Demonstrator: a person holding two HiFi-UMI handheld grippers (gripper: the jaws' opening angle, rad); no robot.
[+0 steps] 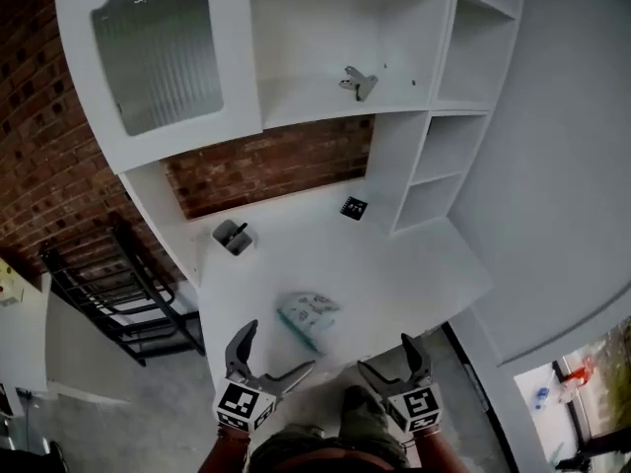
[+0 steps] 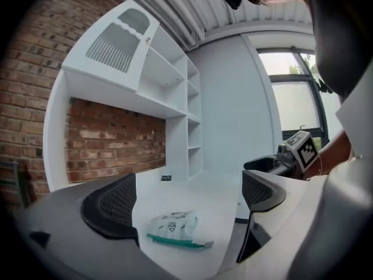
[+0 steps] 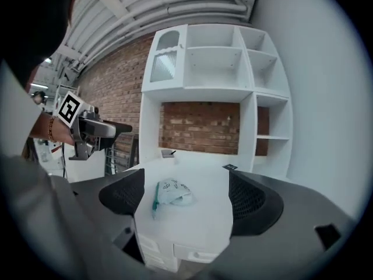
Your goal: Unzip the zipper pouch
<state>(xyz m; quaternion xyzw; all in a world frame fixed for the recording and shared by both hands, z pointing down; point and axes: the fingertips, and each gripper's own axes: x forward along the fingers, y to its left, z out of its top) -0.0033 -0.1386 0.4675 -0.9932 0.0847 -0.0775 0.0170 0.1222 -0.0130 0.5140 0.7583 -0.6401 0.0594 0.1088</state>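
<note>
The zipper pouch (image 1: 308, 318) is pale and printed, with a teal zipper along one edge. It lies flat near the front edge of the white desk (image 1: 394, 264). Both grippers hover off that front edge, short of the pouch. My left gripper (image 1: 276, 353) is open at the pouch's near left, and my right gripper (image 1: 386, 356) is open at its near right. In the left gripper view the pouch (image 2: 175, 229) sits low between the wide jaws (image 2: 186, 200), untouched. In the right gripper view the pouch (image 3: 172, 192) lies ahead between the spread jaws (image 3: 187, 196), with nothing in them.
A grey pen cup (image 1: 235, 236) and a small black tag (image 1: 354, 208) stand at the desk's back. White shelving rises behind, with a metal clip (image 1: 359, 82) on one shelf and a ribbed-glass door (image 1: 158, 47). A black rack (image 1: 108, 284) stands at the left. Drawers (image 3: 175, 252) sit under the desk.
</note>
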